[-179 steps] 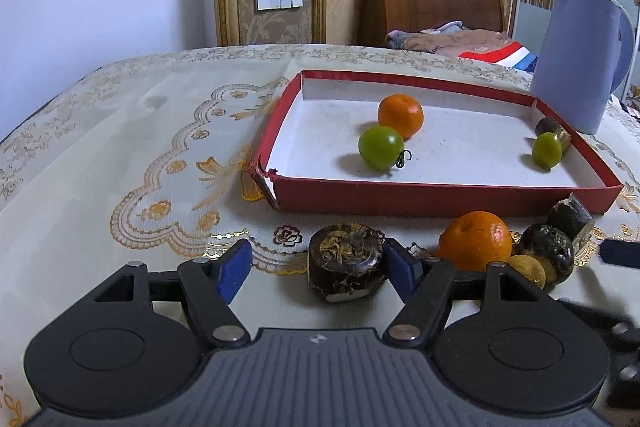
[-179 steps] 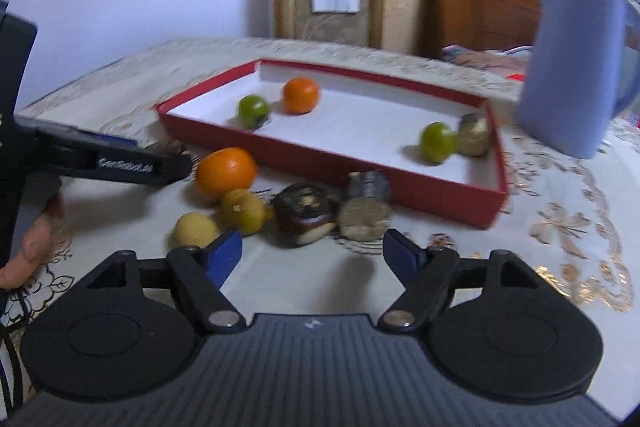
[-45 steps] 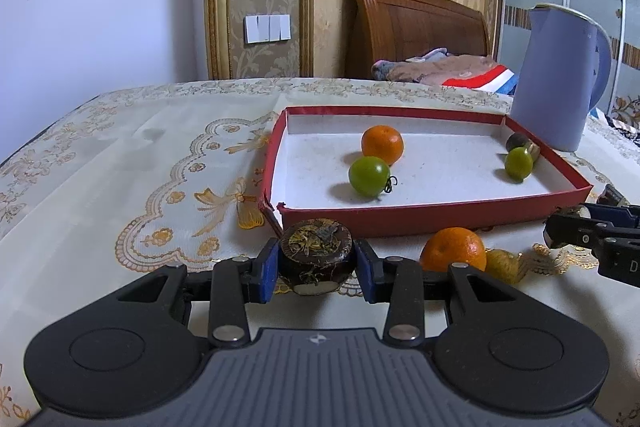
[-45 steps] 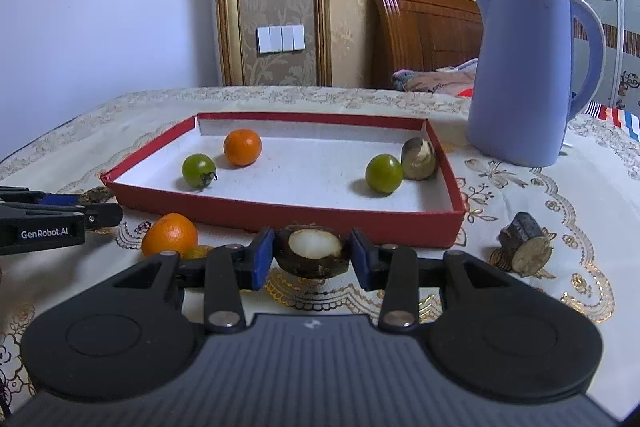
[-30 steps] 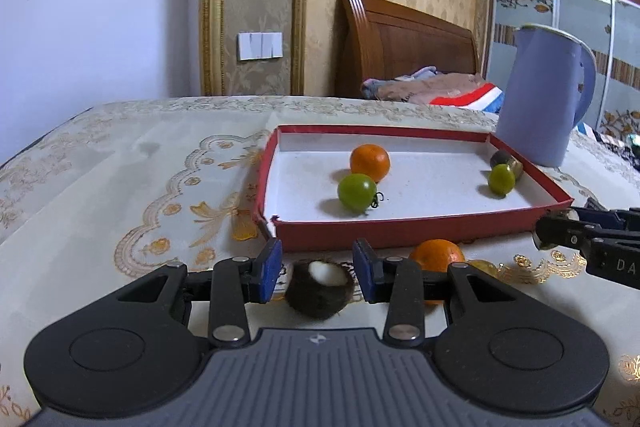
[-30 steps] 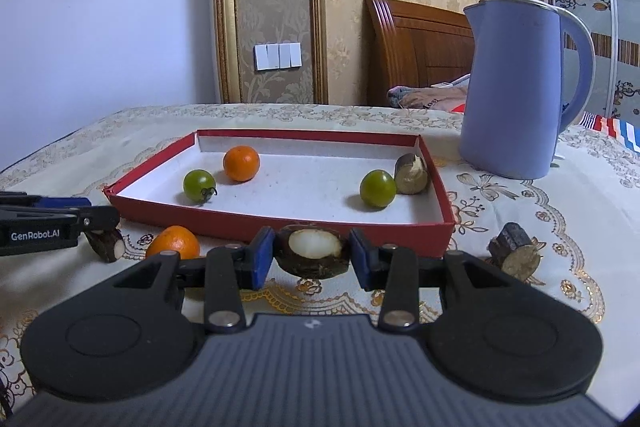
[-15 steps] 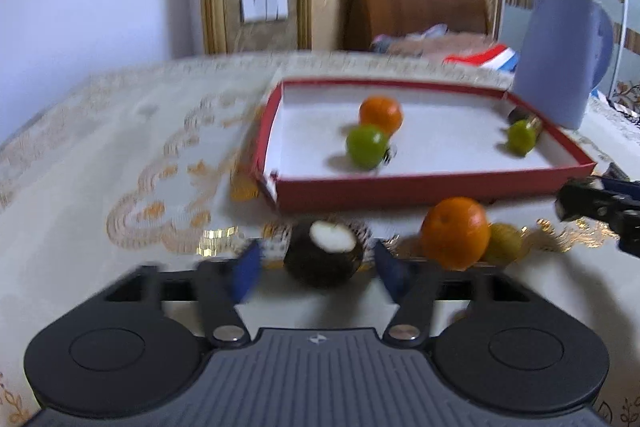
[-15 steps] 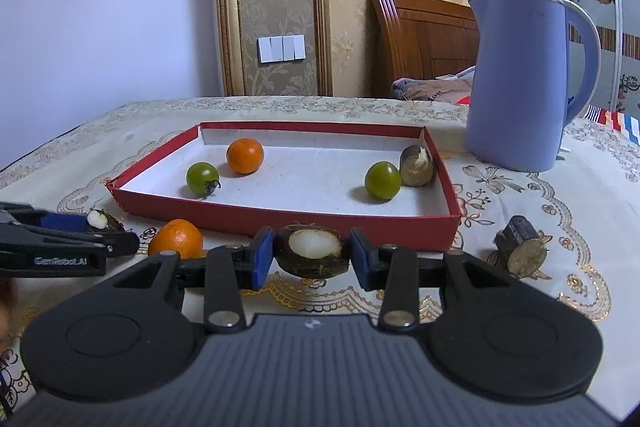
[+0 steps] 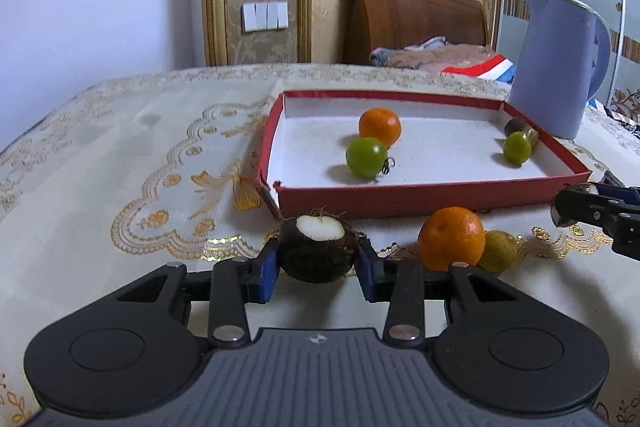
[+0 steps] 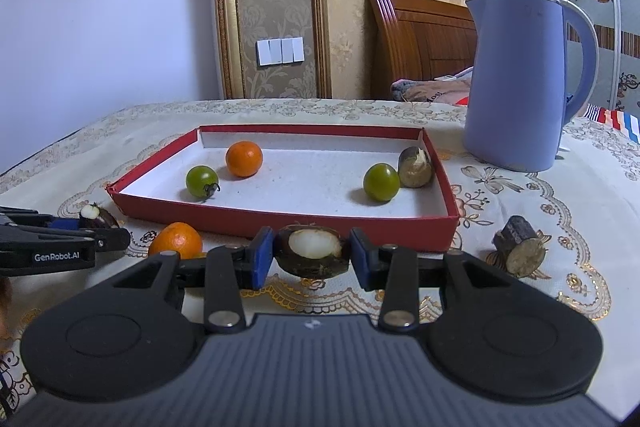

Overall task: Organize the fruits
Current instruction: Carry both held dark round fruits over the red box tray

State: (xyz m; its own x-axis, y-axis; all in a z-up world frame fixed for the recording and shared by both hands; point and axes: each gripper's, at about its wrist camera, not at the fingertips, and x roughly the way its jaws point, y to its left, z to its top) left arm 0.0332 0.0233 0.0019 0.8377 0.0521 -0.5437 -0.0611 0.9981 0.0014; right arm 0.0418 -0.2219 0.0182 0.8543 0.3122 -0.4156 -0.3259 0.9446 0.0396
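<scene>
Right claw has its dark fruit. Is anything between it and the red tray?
Only the tray's own near wall stands between. The right claw grips the dark, white-fleshed fruit just in front of that wall. Beyond it, the white floor between the two green fruits lies bare.

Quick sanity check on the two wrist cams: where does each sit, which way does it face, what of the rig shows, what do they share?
Left wrist: on the left gripper, looking forward and slightly down over the tablecloth at the red tray; its jaws are closing on a dark cut fruit; the right gripper's tip enters at the right edge.
Right wrist: on the right gripper, facing the tray's long side and the blue kettle; its pads clamp another dark cut fruit; the left gripper enters at left.
Shared: tray, its oranges and green fruits, kettle.
</scene>
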